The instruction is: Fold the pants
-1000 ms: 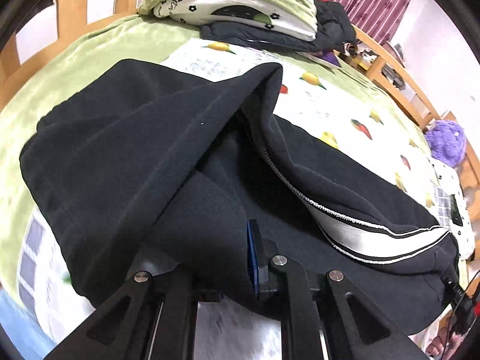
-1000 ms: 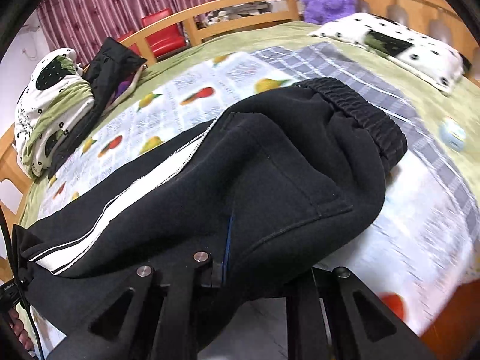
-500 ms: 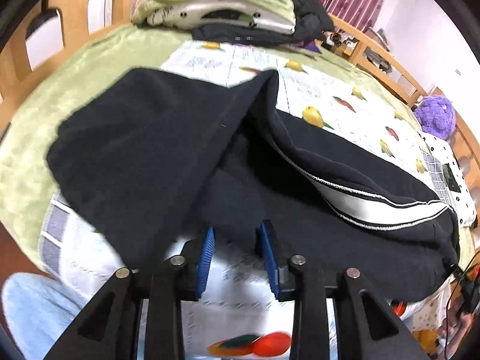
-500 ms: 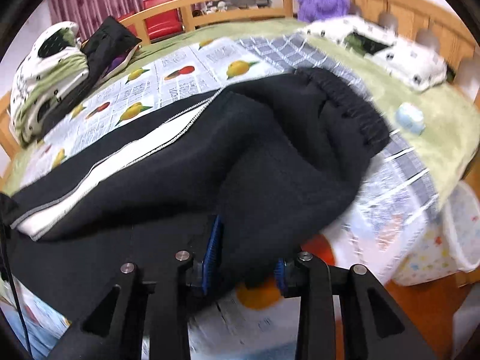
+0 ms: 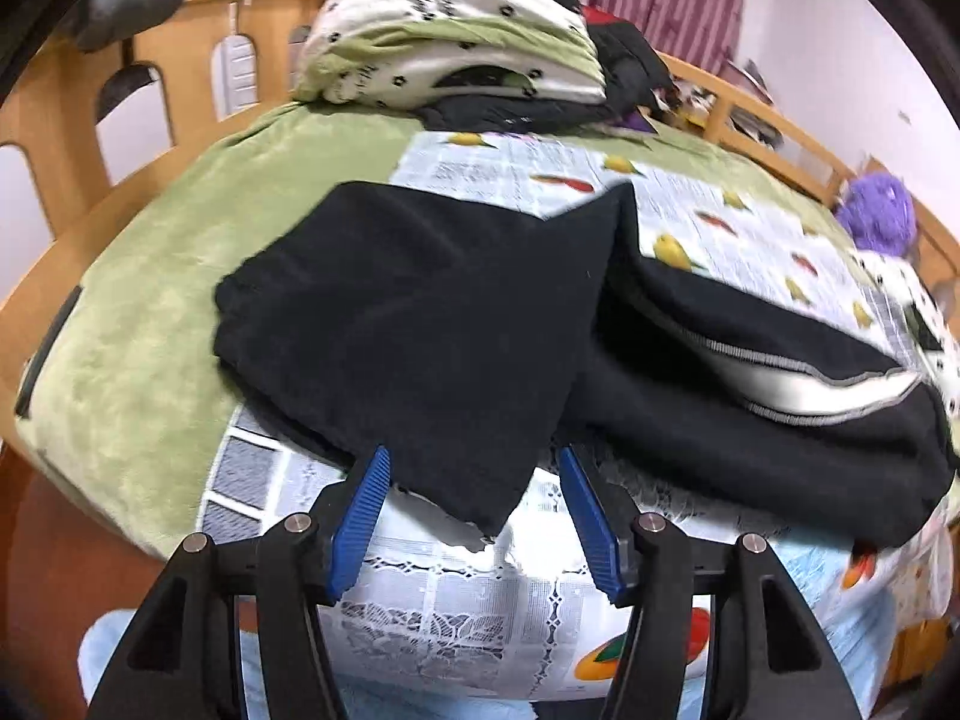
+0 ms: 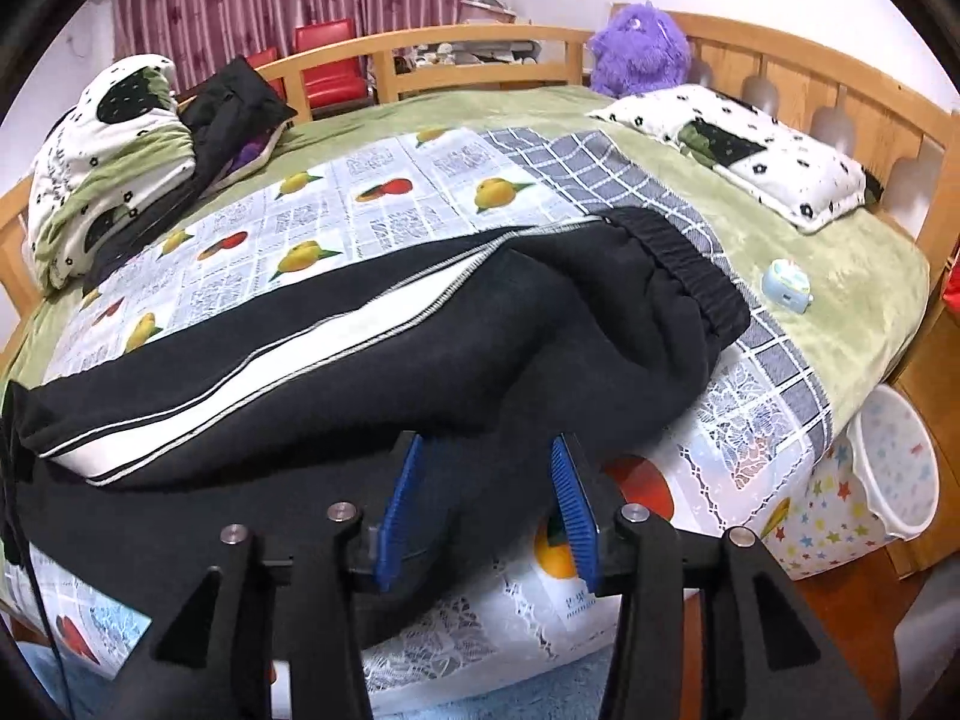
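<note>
Black pants (image 5: 432, 312) with a white side stripe (image 6: 252, 378) lie across the bed, one half laid over the other. In the left wrist view a leg end hangs at the bed's front edge. My left gripper (image 5: 474, 468) is open and empty, just in front of that leg end, with the cloth's corner between the blue pads. In the right wrist view the elastic waistband (image 6: 690, 270) lies at the right. My right gripper (image 6: 486, 462) is open and empty at the pants' near edge.
The bed has a fruit-print sheet (image 6: 384, 204) and a green blanket (image 5: 150, 312). Folded bedding and dark clothes (image 5: 468, 54) are piled at one end, a pillow (image 6: 750, 150) and purple plush toy (image 6: 642, 54) at the other. A white bin (image 6: 894, 468) stands on the floor.
Both grippers have opened, let go of the pants and drawn back toward the bed's front edge. The pants now lie flat on the bed.
</note>
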`<state>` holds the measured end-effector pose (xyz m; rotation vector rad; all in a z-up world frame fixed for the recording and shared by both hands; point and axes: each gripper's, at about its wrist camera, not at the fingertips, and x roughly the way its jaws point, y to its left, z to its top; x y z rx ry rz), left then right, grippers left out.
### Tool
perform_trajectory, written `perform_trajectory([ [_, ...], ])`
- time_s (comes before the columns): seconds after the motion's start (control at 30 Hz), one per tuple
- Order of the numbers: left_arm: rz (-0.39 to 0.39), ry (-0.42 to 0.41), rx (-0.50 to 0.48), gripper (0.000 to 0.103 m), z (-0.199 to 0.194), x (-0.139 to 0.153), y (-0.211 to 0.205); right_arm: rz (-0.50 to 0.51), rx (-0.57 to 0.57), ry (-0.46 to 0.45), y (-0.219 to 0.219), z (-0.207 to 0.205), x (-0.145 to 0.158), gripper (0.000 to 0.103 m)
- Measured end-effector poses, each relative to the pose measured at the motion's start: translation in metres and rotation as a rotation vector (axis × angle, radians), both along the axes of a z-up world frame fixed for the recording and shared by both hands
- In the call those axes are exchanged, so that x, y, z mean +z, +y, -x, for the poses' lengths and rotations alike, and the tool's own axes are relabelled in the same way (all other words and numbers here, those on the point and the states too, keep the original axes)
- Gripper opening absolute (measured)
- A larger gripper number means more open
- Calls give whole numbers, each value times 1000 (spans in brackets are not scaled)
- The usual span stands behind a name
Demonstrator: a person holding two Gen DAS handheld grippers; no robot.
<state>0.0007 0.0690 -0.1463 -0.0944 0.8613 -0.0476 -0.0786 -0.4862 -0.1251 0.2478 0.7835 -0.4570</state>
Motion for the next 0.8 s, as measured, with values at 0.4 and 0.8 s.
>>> perform_trajectory([
  [0.4,-25,-105,-32,9,-34,11,13,30,-37,38,30,14,6,45],
  [0.8,-25,-221,92,4,-154,65,68,7,31,79,68,-38,-9,45],
])
